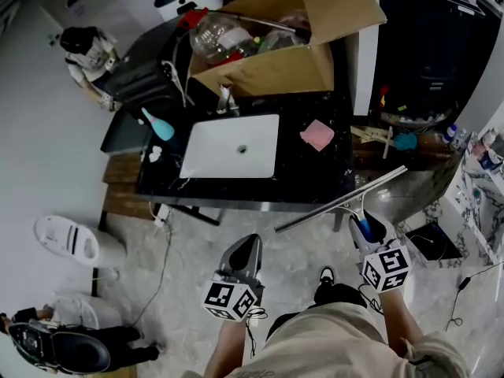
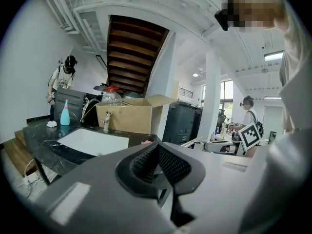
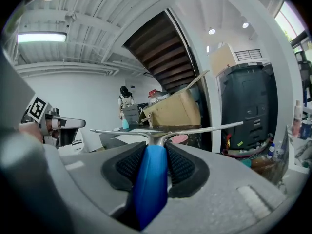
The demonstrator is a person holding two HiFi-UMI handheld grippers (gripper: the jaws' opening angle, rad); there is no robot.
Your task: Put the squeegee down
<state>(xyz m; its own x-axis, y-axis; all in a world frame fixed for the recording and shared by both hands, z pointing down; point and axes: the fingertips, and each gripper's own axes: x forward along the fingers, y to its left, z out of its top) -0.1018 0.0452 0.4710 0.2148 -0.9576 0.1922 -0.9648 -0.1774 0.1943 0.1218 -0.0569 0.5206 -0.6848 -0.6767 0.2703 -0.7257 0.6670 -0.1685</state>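
Observation:
The squeegee (image 1: pixel 346 199) has a blue handle (image 3: pixel 151 184) and a long metal blade (image 3: pixel 195 129). My right gripper (image 1: pixel 370 228) is shut on that handle and holds it in the air, blade across, just in front of the front right corner of the black counter (image 1: pixel 307 176). In the right gripper view the handle fills the gap between the pads of the right gripper (image 3: pixel 155 152). My left gripper (image 1: pixel 249 244) hangs over the floor to its left, jaws together and empty. The left gripper (image 2: pixel 157 147) faces the counter.
The counter bears a white sink (image 1: pixel 232 146), a pink sponge (image 1: pixel 317 135), a teal bottle (image 1: pixel 160 126) and an open cardboard box (image 1: pixel 268 69). A cluttered shelf (image 1: pixel 409 142) stands right. One person (image 1: pixel 88 53) stands far left, another (image 1: pixel 55 341) sits near left beside a white appliance (image 1: pixel 67 239).

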